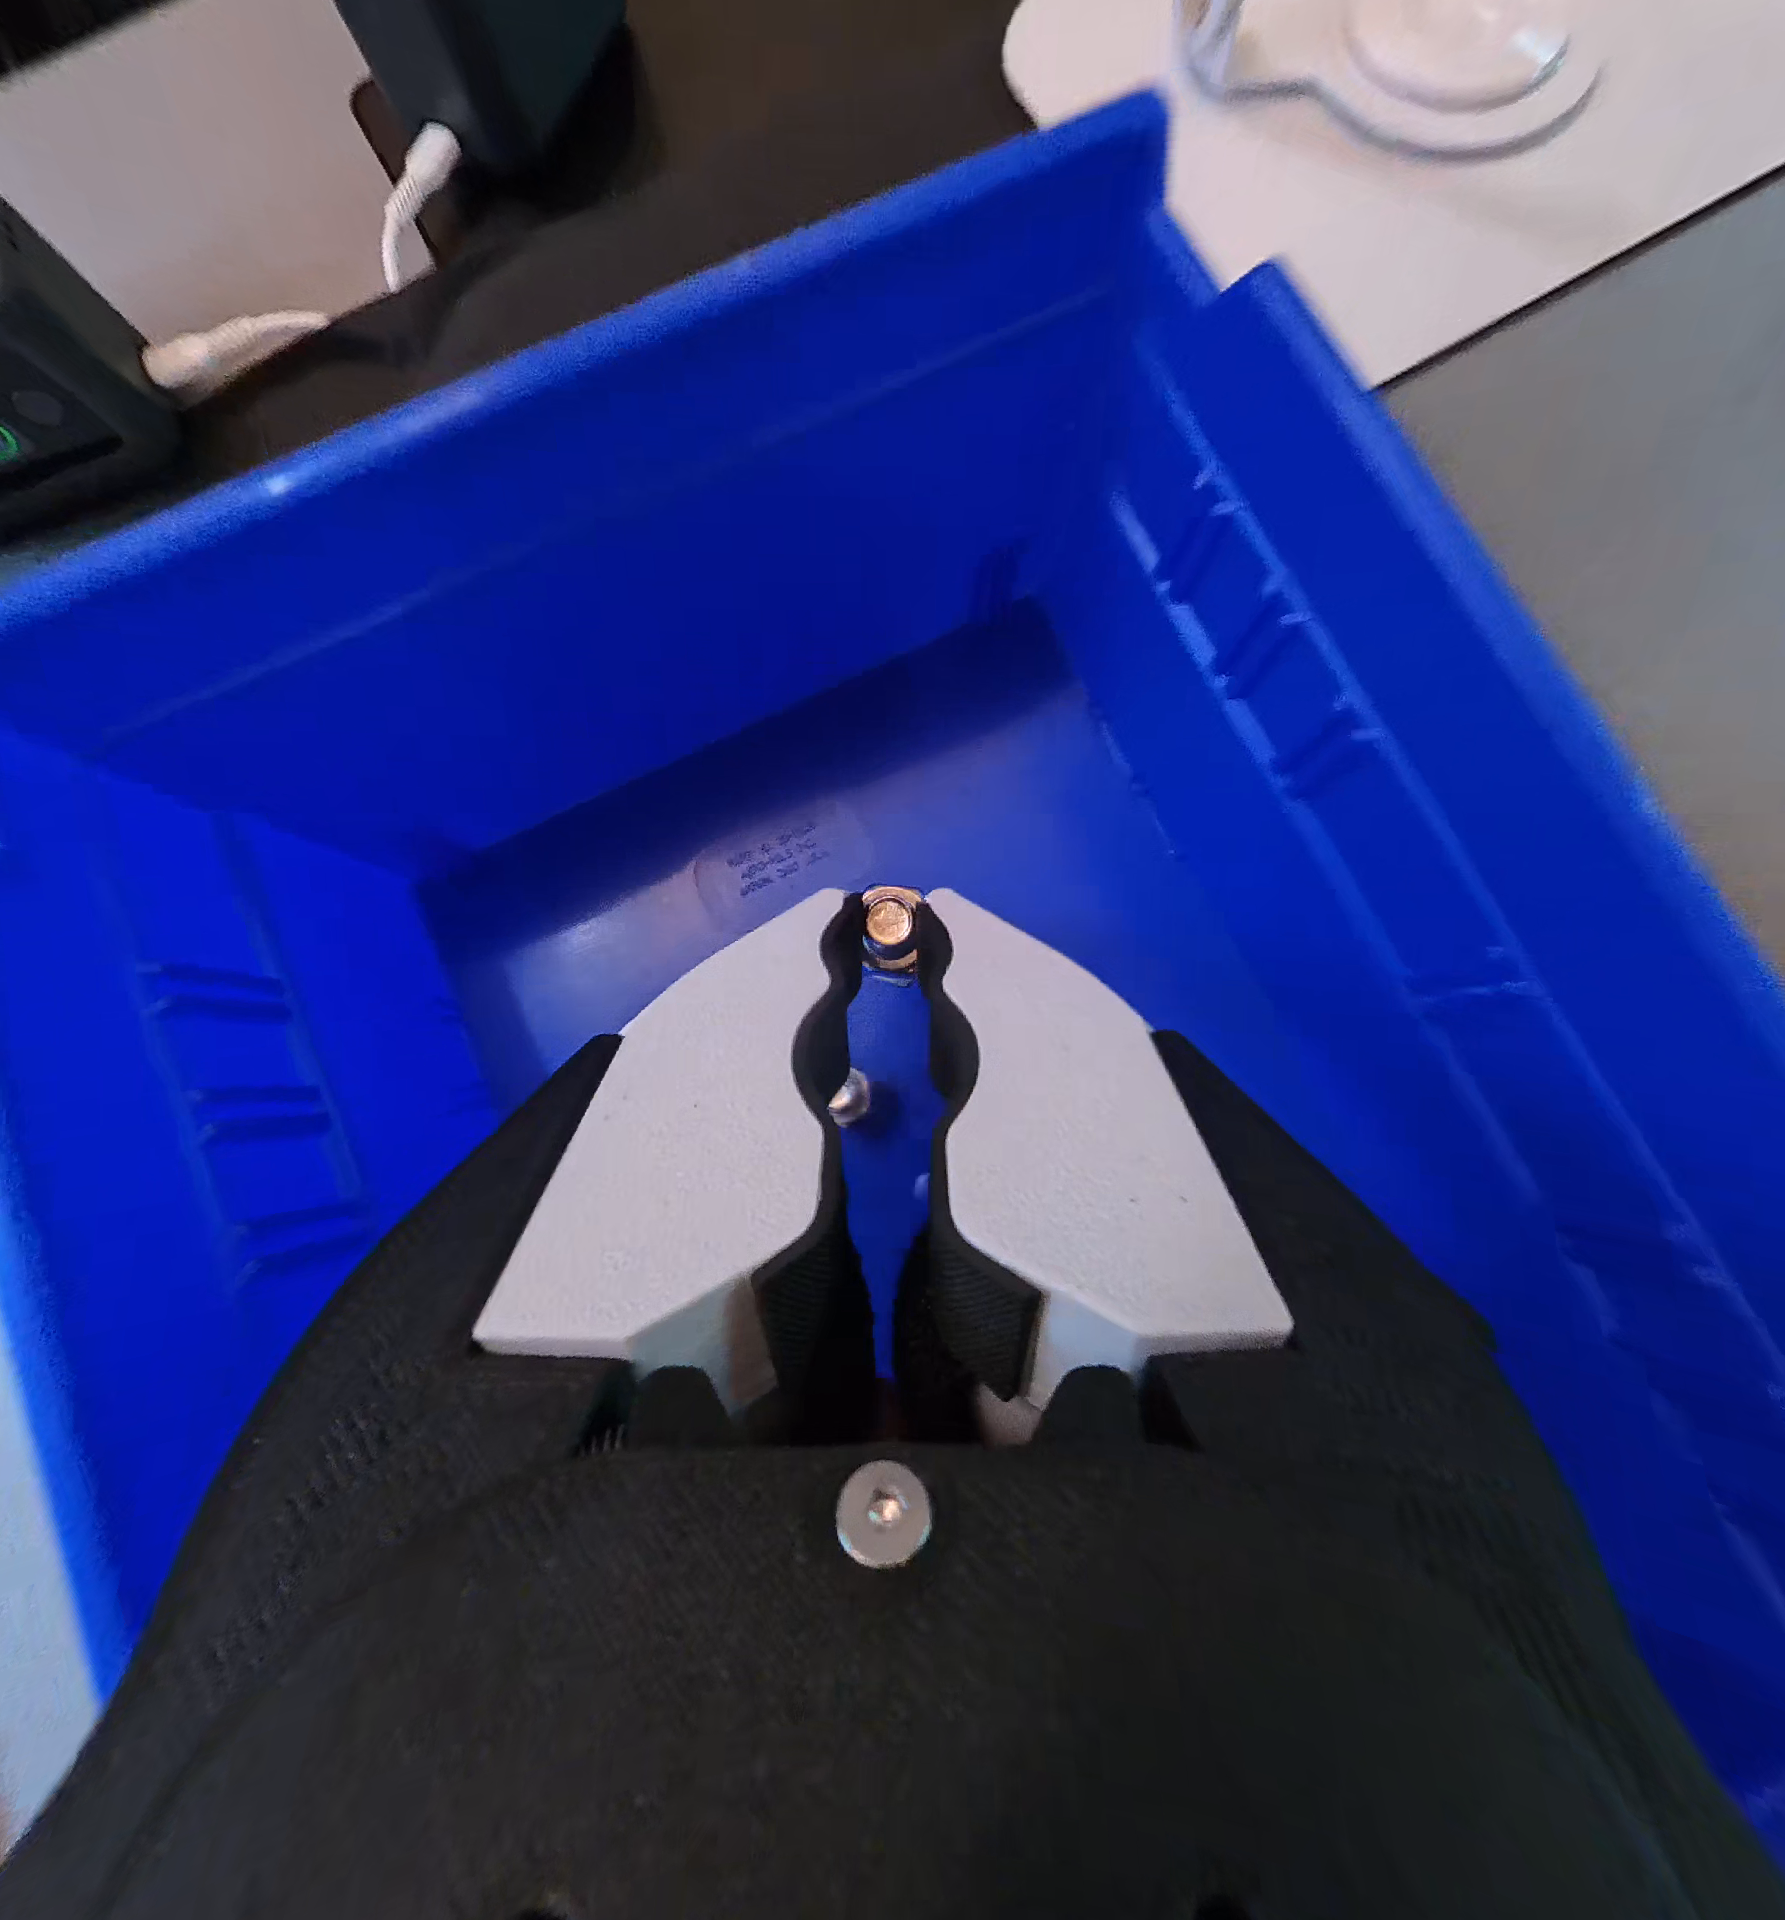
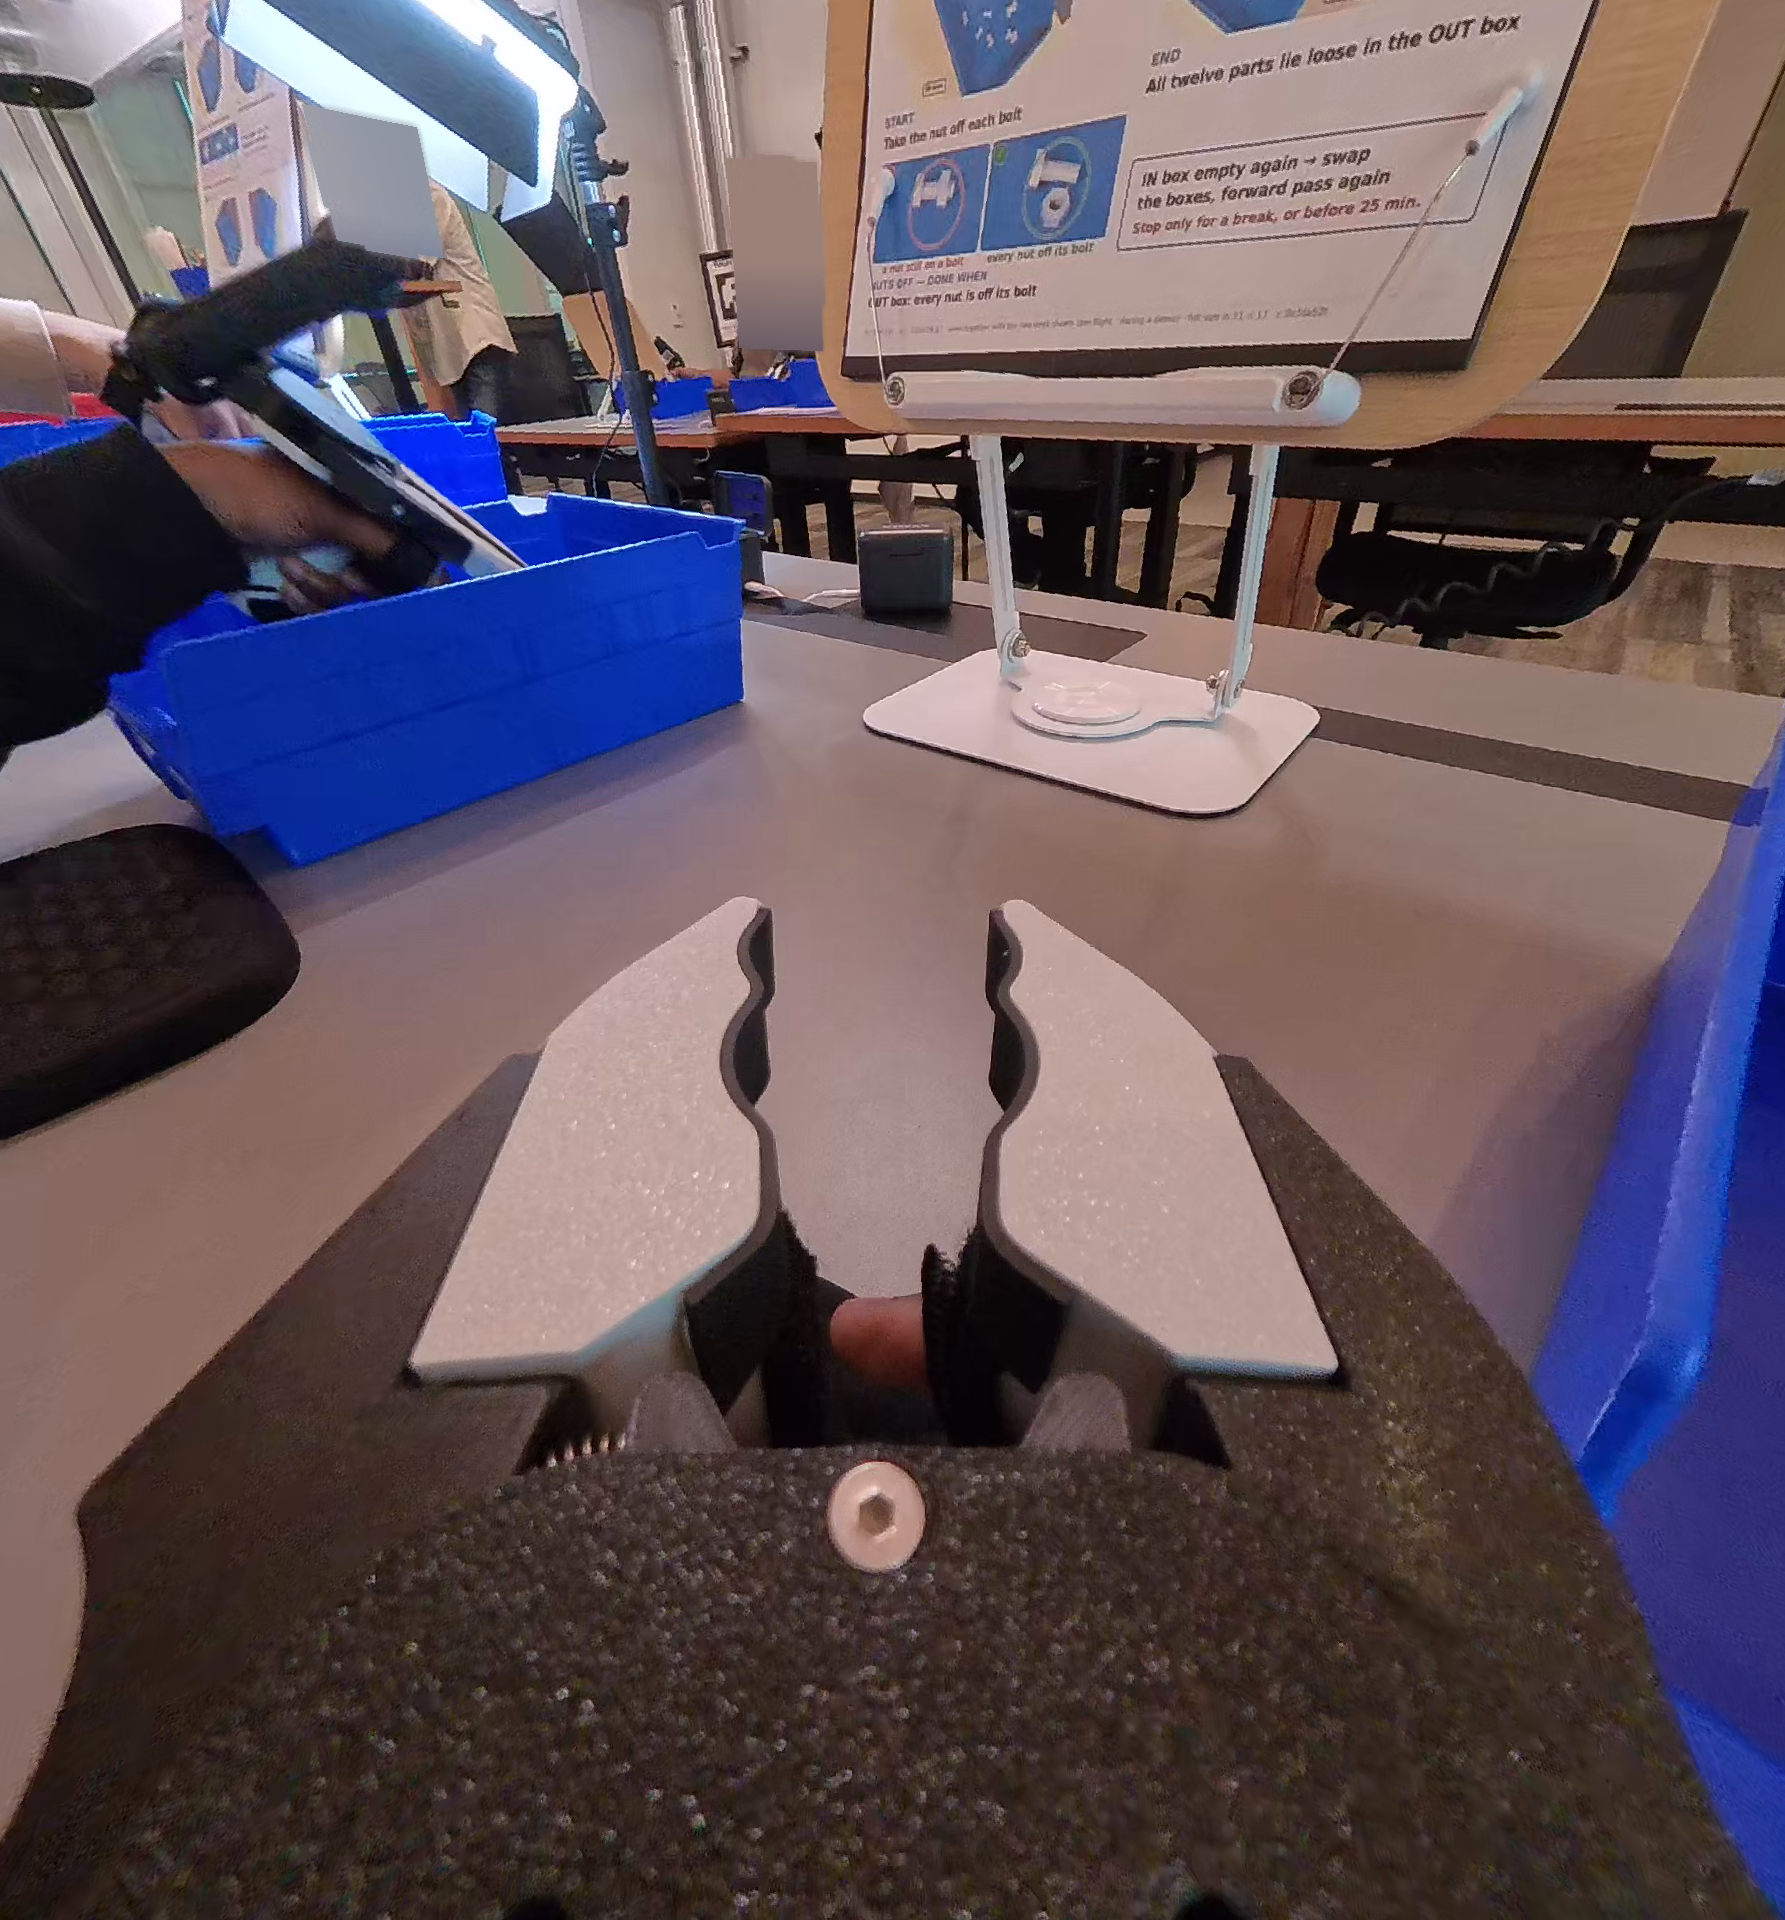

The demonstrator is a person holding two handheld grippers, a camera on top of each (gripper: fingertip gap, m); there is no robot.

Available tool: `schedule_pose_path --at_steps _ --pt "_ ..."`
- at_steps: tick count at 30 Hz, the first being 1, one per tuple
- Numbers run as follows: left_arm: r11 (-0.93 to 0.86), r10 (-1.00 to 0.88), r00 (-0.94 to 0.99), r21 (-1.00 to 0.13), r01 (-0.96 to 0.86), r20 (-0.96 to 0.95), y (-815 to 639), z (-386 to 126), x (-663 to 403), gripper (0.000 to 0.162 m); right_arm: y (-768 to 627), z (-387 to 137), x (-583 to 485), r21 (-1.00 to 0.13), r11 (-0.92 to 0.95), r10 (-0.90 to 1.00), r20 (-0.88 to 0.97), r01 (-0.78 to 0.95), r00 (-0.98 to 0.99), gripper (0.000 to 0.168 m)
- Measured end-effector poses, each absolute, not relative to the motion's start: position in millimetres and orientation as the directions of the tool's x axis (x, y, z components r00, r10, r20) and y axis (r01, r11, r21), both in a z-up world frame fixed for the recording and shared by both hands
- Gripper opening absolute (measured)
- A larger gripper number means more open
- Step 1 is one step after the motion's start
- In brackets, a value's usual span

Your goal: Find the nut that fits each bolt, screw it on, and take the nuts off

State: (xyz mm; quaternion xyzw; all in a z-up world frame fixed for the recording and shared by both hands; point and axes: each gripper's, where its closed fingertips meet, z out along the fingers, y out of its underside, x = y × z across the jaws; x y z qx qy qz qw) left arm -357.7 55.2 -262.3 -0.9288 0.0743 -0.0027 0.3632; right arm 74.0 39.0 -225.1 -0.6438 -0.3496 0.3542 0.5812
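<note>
Left gripper (image 1: 889, 928) pinching what looks like a bolt (image 1: 888, 921) inside blue bin (image 1: 597, 582), right gripper (image 2: 877, 940) spread, holding nothing, above grey table (image 2: 1387, 935)

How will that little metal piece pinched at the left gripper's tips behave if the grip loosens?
The bolt looks like hard, smooth metal, so it probably slips easily. Only the left gripper's very tips hold it, so it may twist out. Its round end suggests it would roll on the blue bin's floor.

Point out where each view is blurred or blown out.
Left wrist view: blue bin rim and table beyond smeared, while left gripper and its bolt stay sharp. Right wrist view: right gripper crisp, left gripper slightly blurred, lamp panel overexposed.
</note>
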Motion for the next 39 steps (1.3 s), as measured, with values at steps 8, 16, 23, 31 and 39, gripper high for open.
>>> schedule_pose_path --at_steps 8,16,23,31,39 --pt "-0.52 -0.306 0.942 -0.804 -0.29 -0.141 27.1 -172.3 -287.5 0.01 38.0 -226.7 72.4 -0.996 -0.068 0.861 -0.029 0.059 0.509 0.039" --pt "-0.351 -0.656 0.743 -0.816 -0.459 -0.135 -17.8 -170.5 -134.8 0.01 36.4 -229.4 69.8 -0.995 -0.052 0.86 0.001 0.09 0.511 0.039" --pt "-0.357 -0.828 0.558 -0.715 -0.601 -0.055 -47.5 -246.3 -43.7 0.01 35.3 -228.5 69.8 -0.995 -0.047 0.861 0.003 0.085 0.509 0.039" --pt "-0.376 -0.859 0.512 -0.655 -0.656 -0.02 -56.6 -285.8 -23.3 0.01 35.0 -229.6 68.9 -0.995 -0.046 0.861 0.008 0.094 0.508 0.038" --pt "-0.377 -0.867 0.498 -0.637 -0.672 -0.012 -58.7 -295.1 -20.5 0.01 34.7 -230.5 68.1 -0.994 -0.044 0.861 0.014 0.102 0.508 0.038"
